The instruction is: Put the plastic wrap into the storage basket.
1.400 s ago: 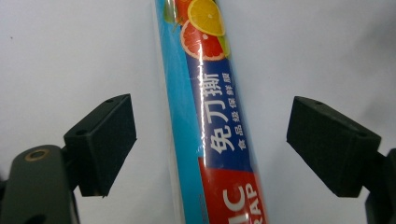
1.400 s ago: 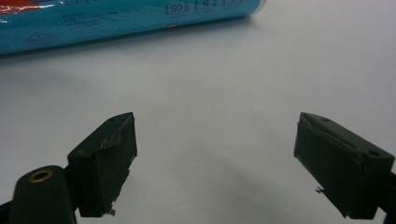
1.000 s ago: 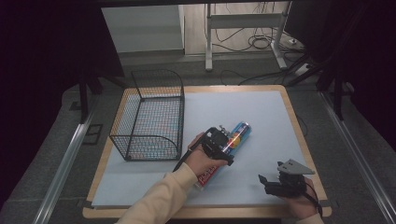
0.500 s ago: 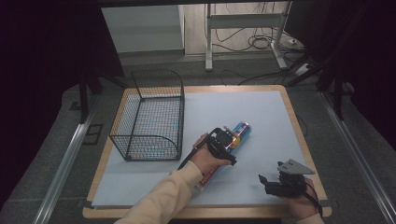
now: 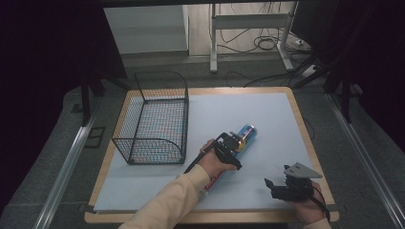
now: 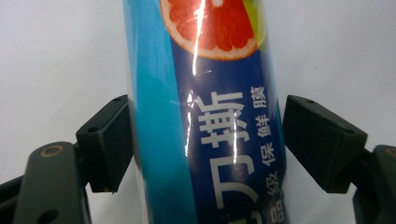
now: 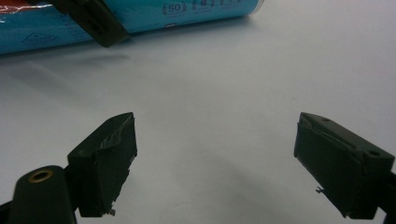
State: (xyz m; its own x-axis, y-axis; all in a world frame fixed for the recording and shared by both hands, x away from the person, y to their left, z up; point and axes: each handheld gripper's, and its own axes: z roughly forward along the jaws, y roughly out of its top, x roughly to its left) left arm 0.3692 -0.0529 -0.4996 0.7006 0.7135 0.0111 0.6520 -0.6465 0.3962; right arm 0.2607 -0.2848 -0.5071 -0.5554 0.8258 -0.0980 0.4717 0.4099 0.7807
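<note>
The blue roll of cling film lies on its side on the pale mat, a little to the five-o'clock side of the mat's middle, its far end pointing toward one o'clock. A grapefruit slice is printed on its wrapper, with white lettering below. My left claw straddles the roll about halfway along. In the left gripper view the roll runs up between my two black jaws: the jaw on the left sits right against the wrapper, while the one on the right stands just clear of it, with a strip of mat showing between. These jaws have just been closing in on the roll, and they do not yet pinch it from both sides.

My right claw rests near the mat's front edge, at about five o'clock from the roll and well apart from it. Its jaws stand wide apart with bare mat between them; from there the roll lies at eleven o'clock.

A black wire basket stands on the mat at about nine o'clock from the roll, near it but not touching.
</note>
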